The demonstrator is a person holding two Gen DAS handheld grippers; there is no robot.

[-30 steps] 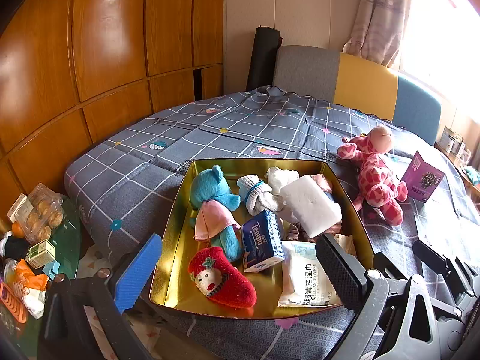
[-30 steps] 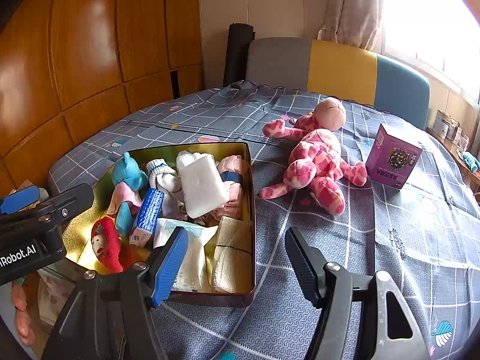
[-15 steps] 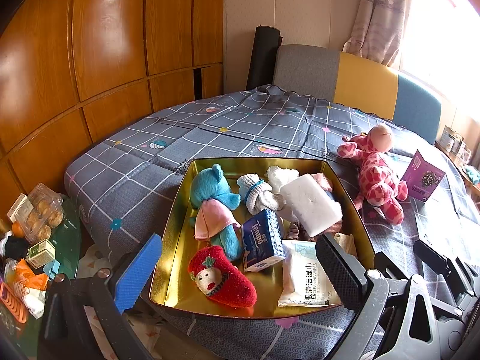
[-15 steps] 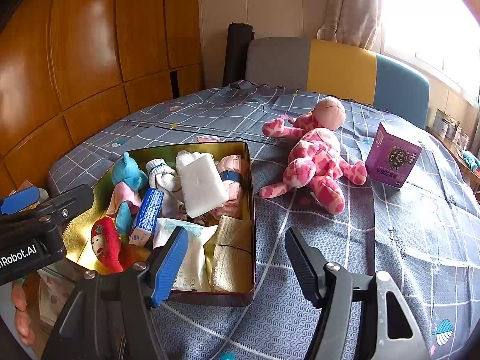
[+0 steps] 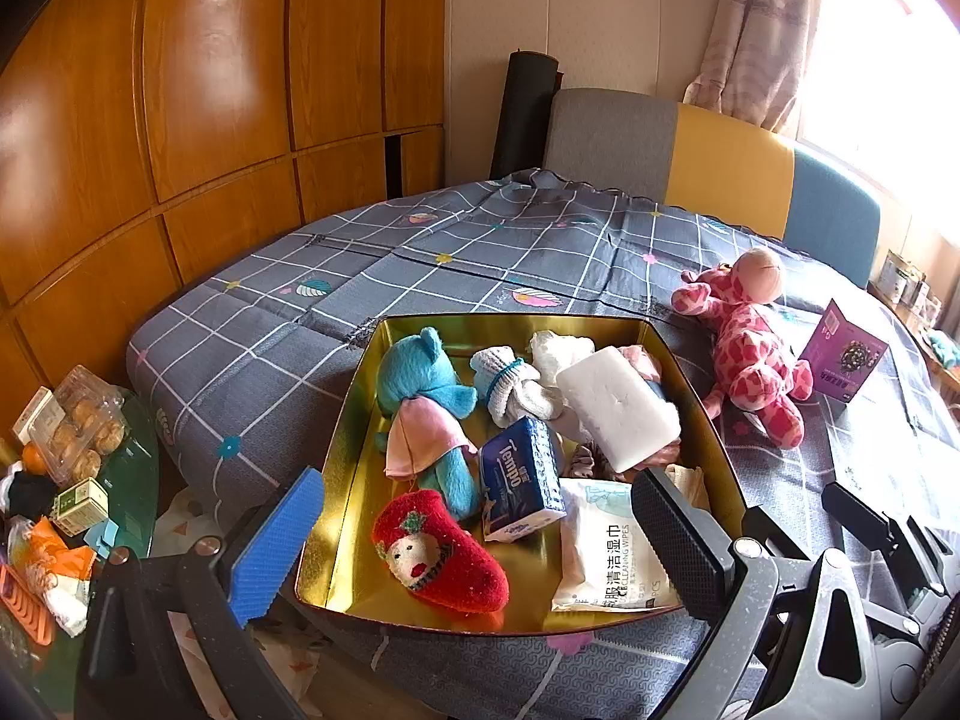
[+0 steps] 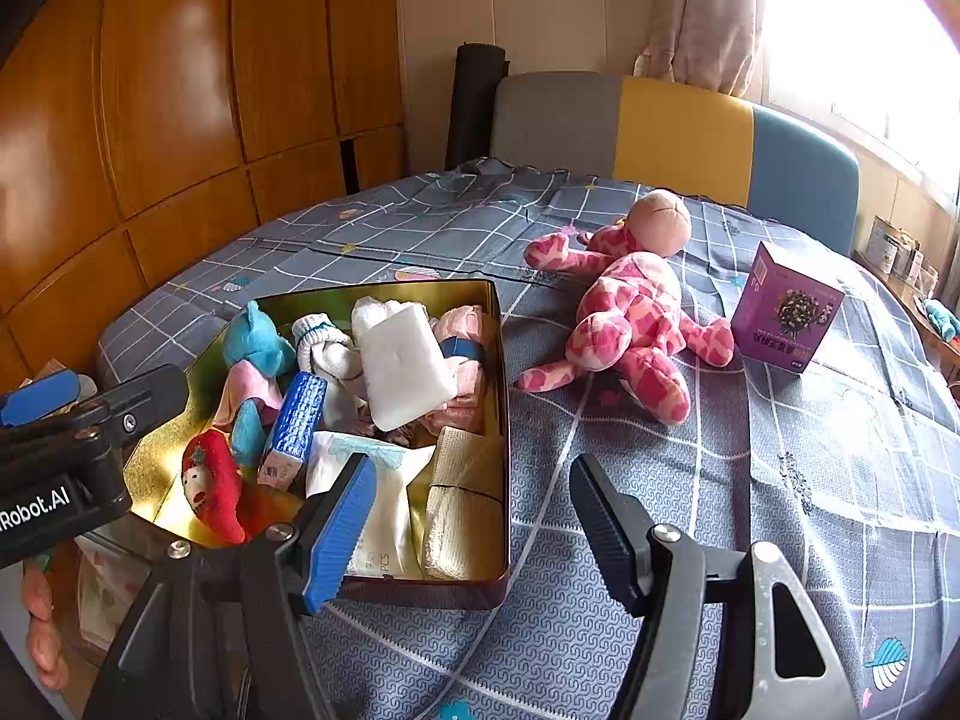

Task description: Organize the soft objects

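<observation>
Right gripper (image 6: 471,525) open, empty, pink plush toy (image 6: 630,312) well beyond it

A: What sits under the white foam block (image 5: 618,408) in the gold tin (image 5: 342,480)?

B: Pink cloth (image 6: 462,330) pokes out either side; the rest is covered. The wipes pack (image 5: 606,558) has its right edge behind a black gripper finger (image 5: 675,540).

A: And the side table (image 5: 135,480) on the left?

B: Cut off by the frame. The small box (image 5: 81,495) there carries print too tiny to read. Perhaps those are pastries in the clear tub (image 5: 84,426).
</observation>
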